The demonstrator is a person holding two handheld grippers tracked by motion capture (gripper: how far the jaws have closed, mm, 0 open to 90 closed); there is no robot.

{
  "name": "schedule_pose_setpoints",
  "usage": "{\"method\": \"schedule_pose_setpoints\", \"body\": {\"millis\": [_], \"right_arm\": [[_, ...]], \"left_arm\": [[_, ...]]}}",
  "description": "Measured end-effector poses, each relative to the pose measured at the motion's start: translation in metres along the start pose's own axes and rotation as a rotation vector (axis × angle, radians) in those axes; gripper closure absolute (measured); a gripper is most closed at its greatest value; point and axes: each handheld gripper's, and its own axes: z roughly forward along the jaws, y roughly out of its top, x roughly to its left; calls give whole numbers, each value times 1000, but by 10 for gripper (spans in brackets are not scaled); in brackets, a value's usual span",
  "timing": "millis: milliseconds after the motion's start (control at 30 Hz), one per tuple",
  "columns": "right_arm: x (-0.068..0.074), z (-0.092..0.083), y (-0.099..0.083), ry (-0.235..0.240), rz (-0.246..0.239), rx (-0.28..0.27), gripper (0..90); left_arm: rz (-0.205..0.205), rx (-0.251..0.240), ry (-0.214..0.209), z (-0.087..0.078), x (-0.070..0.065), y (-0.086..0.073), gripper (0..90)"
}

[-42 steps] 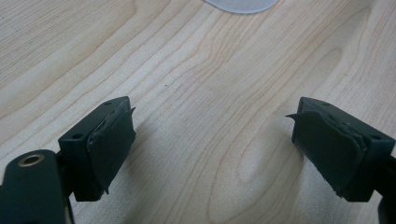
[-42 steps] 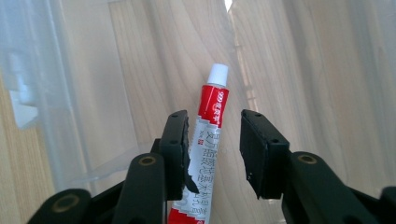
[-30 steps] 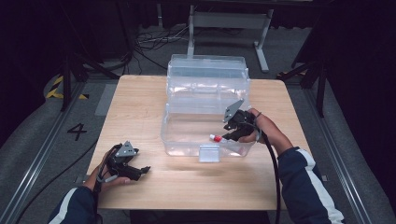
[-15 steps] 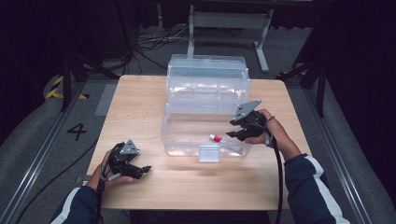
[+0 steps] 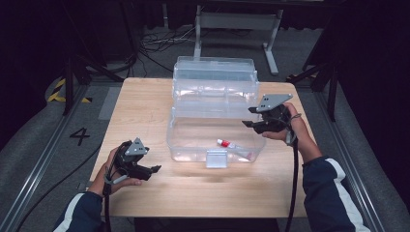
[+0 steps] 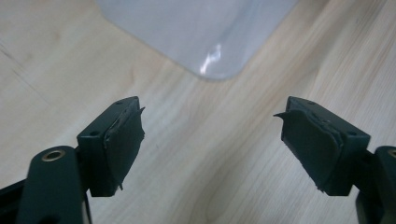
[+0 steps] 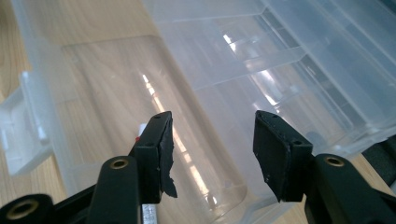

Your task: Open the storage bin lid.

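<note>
A clear plastic box point(image 5: 212, 104) stands open mid-table, its lid tilted up at the back. Inside it lies a small white tube with a red cap point(image 5: 231, 145), near the front. My right gripper point(image 5: 247, 117) hovers open at the box's right rim, jaws pointing left over the inside point(image 7: 212, 140); the tube's red end point(image 7: 138, 135) peeks from behind its left jaw. My left gripper point(image 5: 155, 170) rests open low over the table's front left, apart from the box; a rounded corner of the box point(image 6: 205, 42) lies ahead of its jaws point(image 6: 210, 140).
The wooden table point(image 5: 145, 111) has bare room left of the box and along the front edge. The box's front latch point(image 5: 216, 158) sticks out toward me. Black stands and cables sit on the floor behind the table.
My right gripper has lifted out of the box and drawn back to the right rim, empty. The tube stays on the box floor. The left gripper has barely moved.
</note>
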Motion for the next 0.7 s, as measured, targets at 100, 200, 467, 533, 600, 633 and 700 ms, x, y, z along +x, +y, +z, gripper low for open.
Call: {"method": "schedule_pose_setpoints", "body": {"millis": [100,200,467,533,600,633,700], "right_arm": [[-8,-4,7,-39,4,-12,484],[-20,-7,18,-61,14,-33,483],[-40,3,45,-90,2,-13,467],[-44,9,48,-85,-4,3,460],[-49,16,51,-84,-2,26,451],[-51,19,52,-84,-3,27,451],[-53,21,53,-71,1,33,450]], "left_arm": [[32,-30,22,-13,-4,16,201],[60,-55,34,-19,-8,33,201],[131,-88,-19,-13,-17,70,198],[157,-70,-10,-7,-21,76,190],[185,-47,-12,1,-24,83,203],[194,-42,-19,5,-25,85,218],[205,-33,-24,9,-26,88,250]]}}
